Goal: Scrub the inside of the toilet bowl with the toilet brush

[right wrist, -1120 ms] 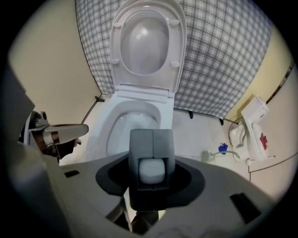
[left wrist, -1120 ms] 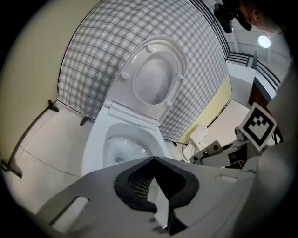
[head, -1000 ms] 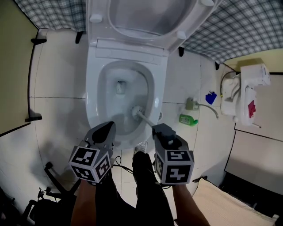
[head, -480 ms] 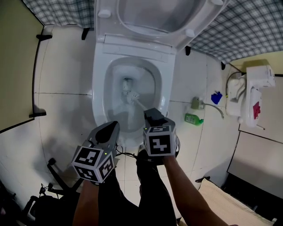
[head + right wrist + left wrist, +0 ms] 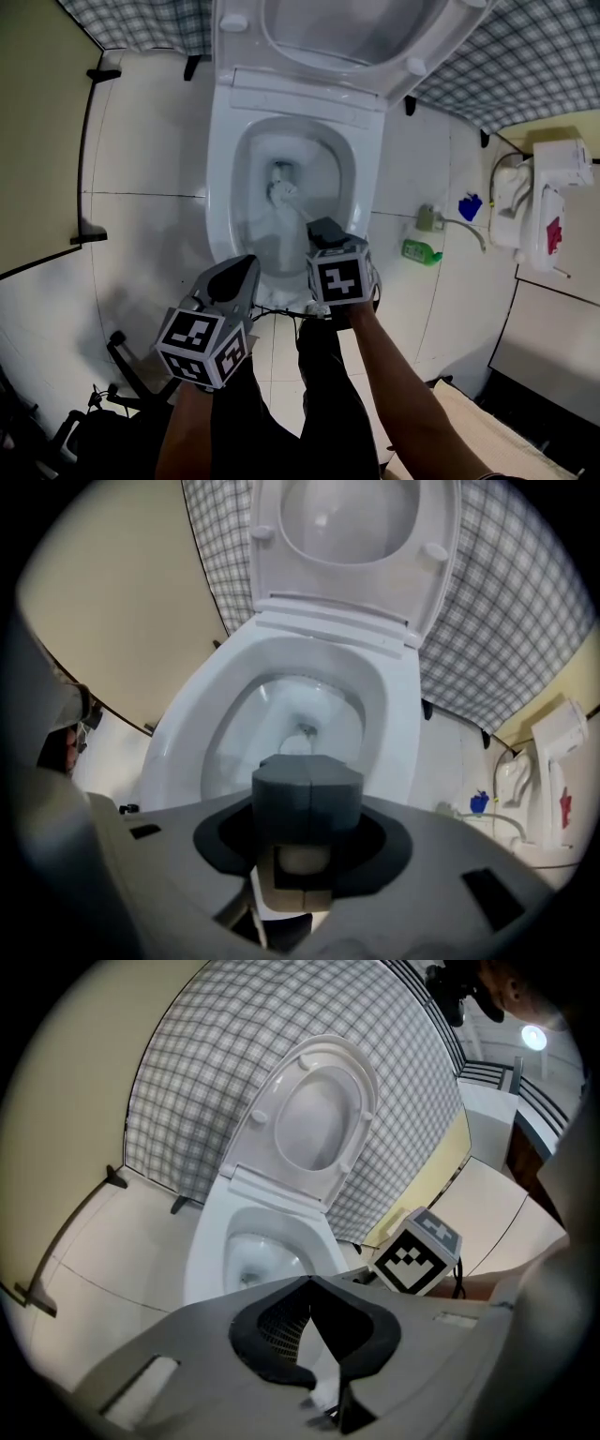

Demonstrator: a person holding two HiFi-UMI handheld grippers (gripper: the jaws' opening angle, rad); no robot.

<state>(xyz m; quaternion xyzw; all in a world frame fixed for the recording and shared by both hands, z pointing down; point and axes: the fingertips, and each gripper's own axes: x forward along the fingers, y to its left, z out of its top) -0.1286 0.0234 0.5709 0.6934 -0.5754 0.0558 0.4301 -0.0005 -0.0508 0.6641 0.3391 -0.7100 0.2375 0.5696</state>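
The white toilet bowl [image 5: 221, 187] stands open, and its inside shows in the left gripper view [image 5: 246, 1258] and the right gripper view [image 5: 234, 714]. The toilet brush head [image 5: 281, 194] is down in the bowl near the water hole. Its pale handle [image 5: 302, 214] slants back to my right gripper [image 5: 323, 229], which is shut on it over the bowl's front rim. In the right gripper view the handle [image 5: 300, 858] sits between the closed pads [image 5: 307, 785]. My left gripper [image 5: 240, 272] hangs in front of the bowl, shut and empty [image 5: 309, 1283].
The raised seat and lid [image 5: 337, 37] lean against a checked wall covering. A green bottle [image 5: 422, 251], a blue object [image 5: 472, 206] and a white fixture [image 5: 553, 183] are on the floor at the right. A black stand [image 5: 122, 356] is at the lower left. The person's legs are below.
My right gripper has moved forward and down toward the bowl. The brush head has slid from the bowl's front right wall to its middle by the hole. The left gripper has kept still.
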